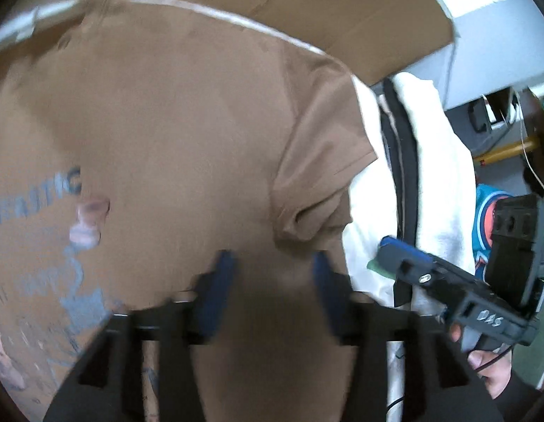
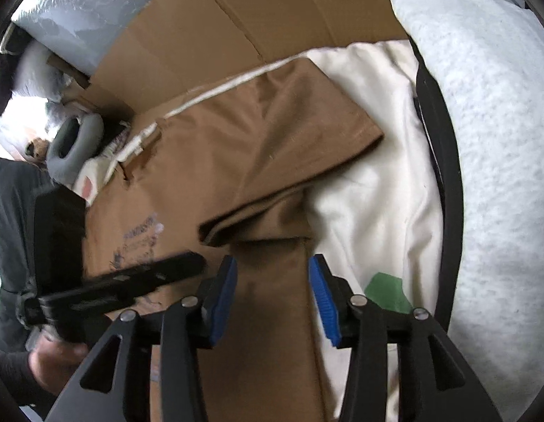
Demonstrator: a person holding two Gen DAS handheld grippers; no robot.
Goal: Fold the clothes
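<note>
Two grippers over one brown T-shirt [image 2: 237,161], spread on cardboard [image 2: 208,35] with cream cloth [image 2: 370,183] beside it. Left gripper [image 1: 272,281]: jaws apart, nothing between the pads, shirt body below. Right gripper [image 2: 272,295]: jaws apart, straddling a strip of brown fabric, pads not pressing. The folded sleeve [image 2: 307,140] lies just ahead of the right gripper, long axis slanting away toward the cream cloth; right hand looks nearer.
</note>
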